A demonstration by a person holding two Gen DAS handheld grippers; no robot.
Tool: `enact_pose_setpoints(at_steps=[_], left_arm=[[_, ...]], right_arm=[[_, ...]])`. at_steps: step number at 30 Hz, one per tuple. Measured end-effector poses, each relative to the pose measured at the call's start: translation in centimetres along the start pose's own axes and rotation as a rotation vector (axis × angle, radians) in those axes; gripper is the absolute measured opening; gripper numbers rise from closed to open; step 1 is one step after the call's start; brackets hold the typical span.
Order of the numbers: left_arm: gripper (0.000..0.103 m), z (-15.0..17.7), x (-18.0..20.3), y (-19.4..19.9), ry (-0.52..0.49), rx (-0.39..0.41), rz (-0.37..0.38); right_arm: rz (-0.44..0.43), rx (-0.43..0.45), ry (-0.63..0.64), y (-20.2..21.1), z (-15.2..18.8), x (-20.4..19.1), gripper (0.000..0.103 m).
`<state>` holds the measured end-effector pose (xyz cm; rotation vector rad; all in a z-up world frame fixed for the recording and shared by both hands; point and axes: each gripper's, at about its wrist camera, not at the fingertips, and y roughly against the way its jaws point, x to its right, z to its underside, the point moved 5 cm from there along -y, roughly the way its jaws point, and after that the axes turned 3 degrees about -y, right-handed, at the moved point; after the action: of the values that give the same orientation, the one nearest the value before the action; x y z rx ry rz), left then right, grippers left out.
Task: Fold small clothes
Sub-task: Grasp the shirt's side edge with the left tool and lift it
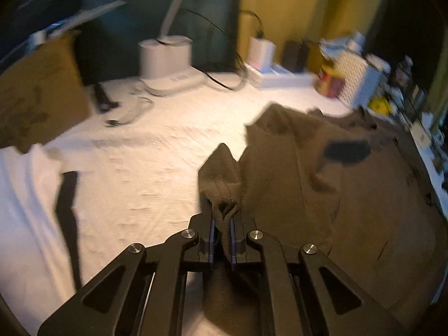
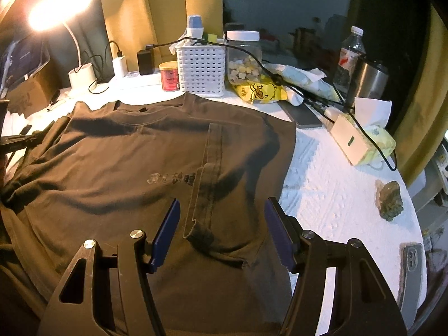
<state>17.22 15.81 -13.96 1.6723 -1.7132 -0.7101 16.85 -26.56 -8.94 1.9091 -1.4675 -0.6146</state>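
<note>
We see the dark brown T-shirt (image 2: 134,151) spread flat on the white-covered tabletop (image 2: 330,196), collar toward the back clutter, hem toward us. Its right sleeve (image 2: 208,173) is folded inward over the chest, so the right edge runs straight with bare tabletop just beside it. The left gripper (image 1: 224,224) has its fingers (image 1: 210,225) clenched on a bunched bit of the shirt's left edge, fabric pinched between the pads and peaking above them. No earlier view given, so we log only the grip. The right gripper (image 2: 221,232) hovers over the shirt's lower right area, fingers (image 2: 168,229) released and wide apart, nothing between them, not touching cloth as far as we can tell.

Open room: a wide bare stretch of tabletop left of the shirt in the left wrist view, up to a cardboard box (image 1: 39,95) and lamp base (image 1: 165,58). On the right, bare surface runs to a tissue box (image 2: 352,140), a phone (image 2: 411,263) at the rim and a small dark object (image 2: 390,198). A white basket (image 2: 201,67) and red can (image 2: 169,75) sit just behind the collar; that edge is tight.
</note>
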Motion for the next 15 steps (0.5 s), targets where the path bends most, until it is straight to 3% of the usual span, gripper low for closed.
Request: enact_pose_setpoints(at_steps=[6,10,15], left_arm=[[0.006,-0.2,-1.7,3.3,0.045,0.091,-0.114],[0.006,0.4,-1.4,3.5,0.042,0.088,-0.175],[0.006,0.7,-0.5,3.8,0.055,0.096,-0.182]], right_arm=[[-0.031,0.009,0.015,0.1,-0.1,-0.6,0.066],[-0.052,0.020,0.009,0.4,0.0,-0.5,0.066],[-0.072,0.025,-0.002,0.5,0.3,0.0,0.066]])
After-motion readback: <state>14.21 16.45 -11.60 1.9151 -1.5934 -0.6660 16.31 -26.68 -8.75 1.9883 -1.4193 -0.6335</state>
